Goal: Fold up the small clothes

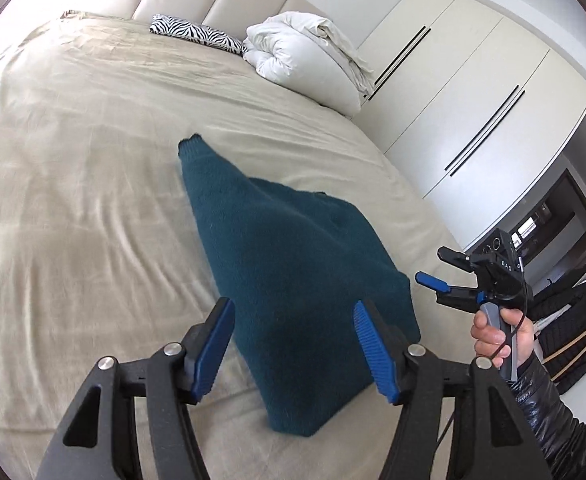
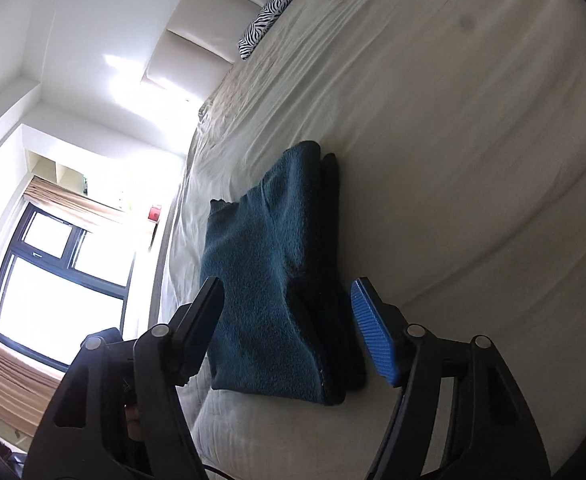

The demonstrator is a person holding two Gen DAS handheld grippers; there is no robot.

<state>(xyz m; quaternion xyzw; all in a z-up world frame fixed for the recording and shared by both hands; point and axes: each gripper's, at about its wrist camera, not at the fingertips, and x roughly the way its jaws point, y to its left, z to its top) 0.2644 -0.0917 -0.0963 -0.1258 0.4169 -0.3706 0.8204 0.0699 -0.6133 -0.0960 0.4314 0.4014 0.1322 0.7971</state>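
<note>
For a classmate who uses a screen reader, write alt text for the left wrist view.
A folded teal fleece garment lies on a beige bed, framed by the open blue-padded jaws of the left gripper. At right, a hand holds the right gripper, also open. A white duvet sits by the headboard.

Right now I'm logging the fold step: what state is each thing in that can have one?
teal fleece garment: folded, lying on the bed, not gripped
left tongs: open, nothing pressed between the pads
right tongs: open, straddling the garment's near end without pinching it
white duvet: bundled up near the headboard
wardrobe doors: closed
</note>
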